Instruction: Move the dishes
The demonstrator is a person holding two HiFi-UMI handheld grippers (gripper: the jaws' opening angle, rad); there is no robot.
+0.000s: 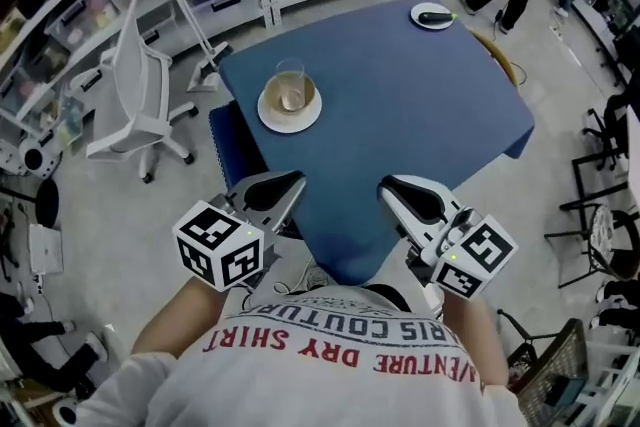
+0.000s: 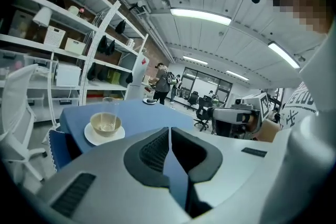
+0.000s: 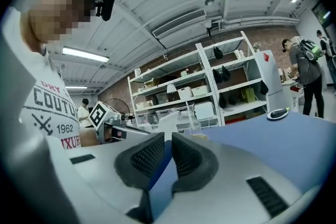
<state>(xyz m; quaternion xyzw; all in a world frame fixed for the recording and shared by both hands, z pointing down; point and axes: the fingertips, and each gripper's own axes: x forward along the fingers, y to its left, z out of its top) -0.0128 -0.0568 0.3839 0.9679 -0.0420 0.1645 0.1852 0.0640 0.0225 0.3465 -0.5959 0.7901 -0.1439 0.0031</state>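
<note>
Holding nothing, the jaws of the left gripper (image 1: 285, 187) and the right gripper (image 1: 395, 187) sit closed by the blue table's (image 1: 420, 115) near corner. Farther in is a saucer (image 1: 270, 118) carrying a bowl (image 1: 290, 96), with a glass (image 1: 290, 73) close by. All look hard, slick and breakable, so the saucer's rim seems the safest pinch.

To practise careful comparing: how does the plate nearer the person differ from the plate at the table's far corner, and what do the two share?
1. The near plate bears a beige bowl and a clear glass; the far plate bears one dark item.
2. The near plate lies toward the table's left edge; the far plate lies at a far corner.

Both are white, round and flat on the blue table.
</note>
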